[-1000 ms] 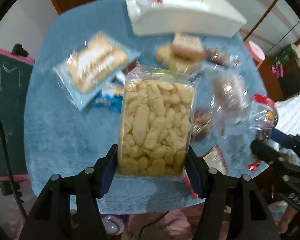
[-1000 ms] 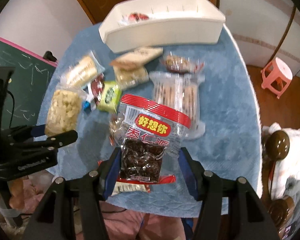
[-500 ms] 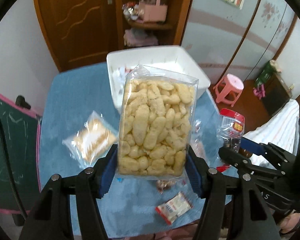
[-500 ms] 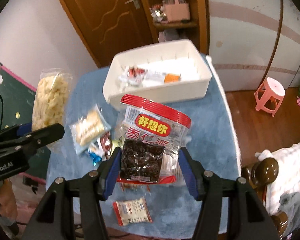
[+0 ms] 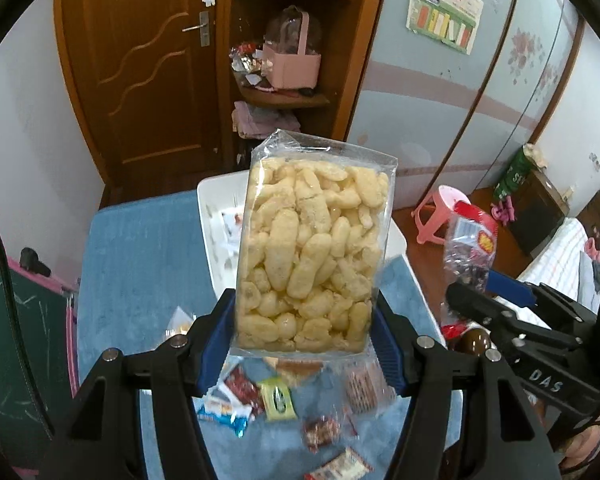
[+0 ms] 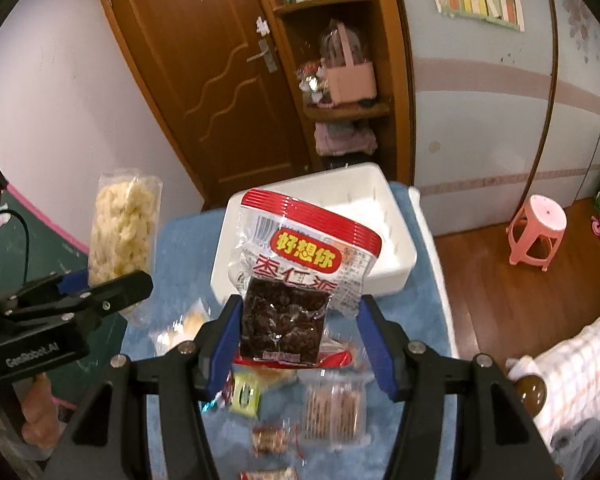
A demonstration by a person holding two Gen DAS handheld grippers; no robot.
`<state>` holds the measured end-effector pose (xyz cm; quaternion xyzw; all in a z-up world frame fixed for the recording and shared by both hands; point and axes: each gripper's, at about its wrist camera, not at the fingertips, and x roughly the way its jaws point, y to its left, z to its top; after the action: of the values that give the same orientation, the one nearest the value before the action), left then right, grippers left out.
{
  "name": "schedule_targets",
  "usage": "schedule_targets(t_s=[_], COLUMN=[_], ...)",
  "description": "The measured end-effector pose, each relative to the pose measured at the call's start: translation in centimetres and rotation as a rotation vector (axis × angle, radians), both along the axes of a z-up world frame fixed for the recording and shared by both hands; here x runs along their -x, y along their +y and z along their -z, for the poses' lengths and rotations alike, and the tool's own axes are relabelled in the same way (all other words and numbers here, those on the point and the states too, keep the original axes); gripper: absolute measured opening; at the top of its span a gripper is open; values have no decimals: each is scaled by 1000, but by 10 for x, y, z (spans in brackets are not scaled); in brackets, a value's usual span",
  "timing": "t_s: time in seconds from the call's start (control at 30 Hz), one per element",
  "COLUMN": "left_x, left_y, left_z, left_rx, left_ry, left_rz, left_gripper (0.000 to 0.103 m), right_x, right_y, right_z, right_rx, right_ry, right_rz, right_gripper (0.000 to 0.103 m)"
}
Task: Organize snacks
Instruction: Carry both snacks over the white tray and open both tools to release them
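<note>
A clear bag of puffed corn snacks [image 5: 312,256] is held upright above the bench [image 5: 140,248], clamped at its lower end by the left gripper [image 5: 306,344]; a red-topped packet of dark dried fruit [image 6: 296,288] is pinched likewise by the right gripper [image 6: 296,340]. Both hang before the white bin [image 6: 388,248]. The slick film could slip from the fingers if tilted. Small loose packets [image 5: 276,398] are scattered on the blue cloth below, and a pink stool [image 6: 538,226] stands aside.
</note>
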<state>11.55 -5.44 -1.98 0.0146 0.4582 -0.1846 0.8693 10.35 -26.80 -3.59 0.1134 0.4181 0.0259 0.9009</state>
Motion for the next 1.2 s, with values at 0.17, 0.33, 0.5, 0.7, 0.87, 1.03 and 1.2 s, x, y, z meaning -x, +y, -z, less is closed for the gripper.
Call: schedule_targets(t_s=[0.17,0.33,0.5,0.7,0.87,1.03,1.2], left_x=[-34,-66,-97,-126,-146,-162,-169], left_y=[5,8,6,-3,-11,-19,-23], left_z=[-8,-5,10,31,49,66,80], left_rx=[24,43,33,6,-28,-64,-105], left_ry=[-39,-47,-34,-11,3,17,18], left_rz=[-28,-55,-66,-69,-75,-81,-94], left_gripper=[62,62,62,62,62,62,62], right_x=[-30,-61,-90,-122,-142,-158,-173], right_y=[-13,-18,-13,-5,0,4,7], right_z=[-12,-11,-8,1,13,28,40], right_rx=[6,-11,-4,19,47,82,114], right_ry=[-37,-37,-34,-22,-2,22,60], right_rz=[38,71,66,65,63,68,74], right_gripper=[58,58,59,59,59,60,65])
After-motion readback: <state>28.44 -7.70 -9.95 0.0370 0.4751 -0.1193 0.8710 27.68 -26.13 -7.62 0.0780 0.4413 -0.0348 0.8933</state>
